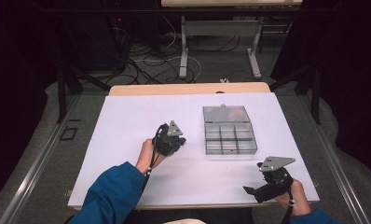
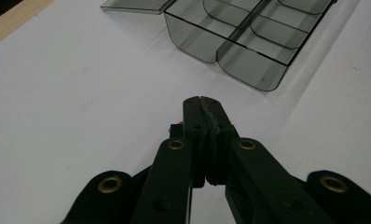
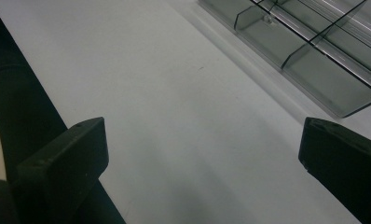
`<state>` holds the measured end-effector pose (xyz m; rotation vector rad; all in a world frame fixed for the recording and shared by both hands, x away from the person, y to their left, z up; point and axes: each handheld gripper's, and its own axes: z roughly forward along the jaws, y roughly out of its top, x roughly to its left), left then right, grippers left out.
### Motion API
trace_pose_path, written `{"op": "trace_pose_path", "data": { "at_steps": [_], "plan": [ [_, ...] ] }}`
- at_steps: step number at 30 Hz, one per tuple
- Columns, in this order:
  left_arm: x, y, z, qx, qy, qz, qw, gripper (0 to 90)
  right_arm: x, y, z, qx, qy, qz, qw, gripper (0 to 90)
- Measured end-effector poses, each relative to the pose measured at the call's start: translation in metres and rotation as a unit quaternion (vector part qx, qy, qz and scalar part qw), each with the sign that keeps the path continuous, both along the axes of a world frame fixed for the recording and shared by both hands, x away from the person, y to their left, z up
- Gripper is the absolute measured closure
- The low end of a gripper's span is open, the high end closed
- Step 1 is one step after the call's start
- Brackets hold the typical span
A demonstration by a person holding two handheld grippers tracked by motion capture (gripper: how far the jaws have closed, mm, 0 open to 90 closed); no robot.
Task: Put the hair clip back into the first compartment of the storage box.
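1. White sheeting covers the table [image 1: 127, 140], with a dark room, cable tangles and desk legs beyond its far edge.
2. Landmark: the clear compartment box [image 1: 230, 135], lying open on the sheet with its lid [image 1: 223, 113] folded flat on the far side, probably so every cell can be reached from above.
3. Left of the box and near it, the left gripper [image 1: 178, 141] points toward the box's near corner. Its jaws are pressed together with nothing between them, as the left gripper view shows [image 2: 203, 105].
4. Nearer the person than the box and to its right, close to the table's front edge, the right gripper [image 1: 250, 189] sits low with its jaws spread wide and empty; its own view [image 3: 197, 163] looks between them at bare sheet, the box off to one side.
5. My guess: both tools wait in a resting pose, the box being what they will work on.
6. Hard to tell: whether the cells hold anything. Something orange tints the lid area, too blurred to name. Each gripper view cuts off part of the box.
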<state>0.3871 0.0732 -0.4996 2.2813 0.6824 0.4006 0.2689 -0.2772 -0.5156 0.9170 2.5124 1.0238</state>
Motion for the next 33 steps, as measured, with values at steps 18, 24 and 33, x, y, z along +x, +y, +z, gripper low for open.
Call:
{"op": "trace_pose_path", "data": {
  "at_steps": [18,24,33],
  "plan": [
    [0.008,-0.019,0.007,0.004,-0.008,-0.011,0.9999,90.0,0.001,0.0,0.0,-0.005,0.003,0.005,1.0,1.0],
    [0.01,-0.023,0.01,0.004,-0.013,-0.014,0.9998,90.0,0.001,0.0,0.001,-0.005,0.004,0.004,1.0,1.0],
    [0.012,-0.031,0.012,0.002,-0.014,-0.017,0.9998,90.0,0.0,0.0,0.0,-0.003,0.003,0.005,1.0,1.0]
  ]
}}
